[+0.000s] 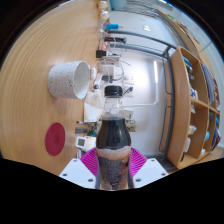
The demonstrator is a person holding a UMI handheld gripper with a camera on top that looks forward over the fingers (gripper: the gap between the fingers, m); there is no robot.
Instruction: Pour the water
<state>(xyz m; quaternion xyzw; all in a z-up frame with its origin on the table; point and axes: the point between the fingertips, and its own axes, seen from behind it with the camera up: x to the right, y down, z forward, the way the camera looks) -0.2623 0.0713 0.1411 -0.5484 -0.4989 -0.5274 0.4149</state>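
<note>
**Inspector:** Wooden counter (40,70) carries a white cup (69,79) at far left and a clear jug (110,68) just right of it. A red disc (55,138) lies near left. Shelving (192,110) stands at right.

**Clerk:** And the claw (113,165)?

**Inspector:** Clamped on a dark-filled bottle (112,135); both pink pads (91,160) press its sides. It is upright, cap on, nearer than the jug.

**Clerk:** Step in hand?

**Inspector:** Carrying, I judge. Next: advance to a vessel and tilt; the cap looks an obstacle.

The bottle (113,140) fills the gap between the fingers. Ahead, a white cup (69,78) and what may be a clear container (111,68) block passage; bare table (40,110) lies beside them.
</note>
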